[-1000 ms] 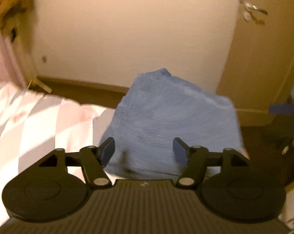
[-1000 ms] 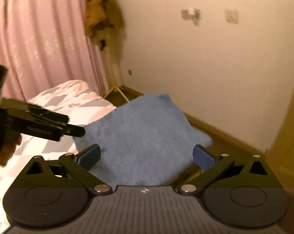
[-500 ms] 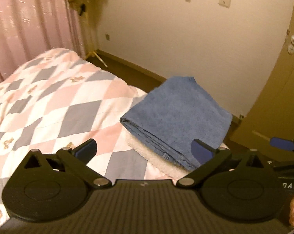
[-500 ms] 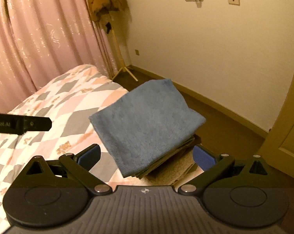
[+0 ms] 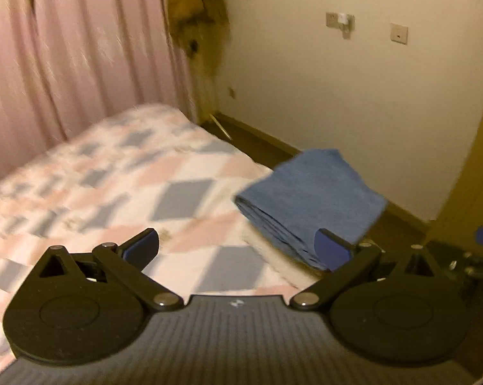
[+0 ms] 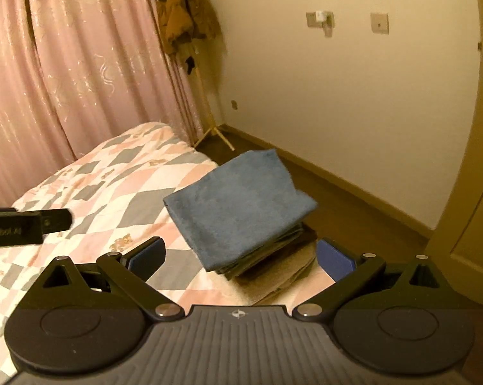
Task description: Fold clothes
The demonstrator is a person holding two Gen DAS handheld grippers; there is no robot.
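Both my tongs are spread wide with nothing between them: the left gripper and the right gripper hang above the near corner of the bed, clear of the cloth. The folded blue towel sits on top of a stack of folded pieces at the bed's corner, at about 12 o'clock from my right tongs and near 1 o'clock from my left, where it shows as the same blue slab. To my eye this fold is done and the step in hand is pulling away cleanly, so I would draw both tongs straight off without brushing the top layer, since the stack overhangs the mattress edge on the floor side and a nudge could tip it. The towel lies flat, its long axis running from about 7 o'clock near me to 1 o'clock toward the wall in the right view; its layered edges face me at roughly 6 o'clock, and its far corner points toward the skirting. The left view is smeared, so finer creases there I cannot judge. My other tong shows at 9 o'clock in the right view, well apart from the stack.
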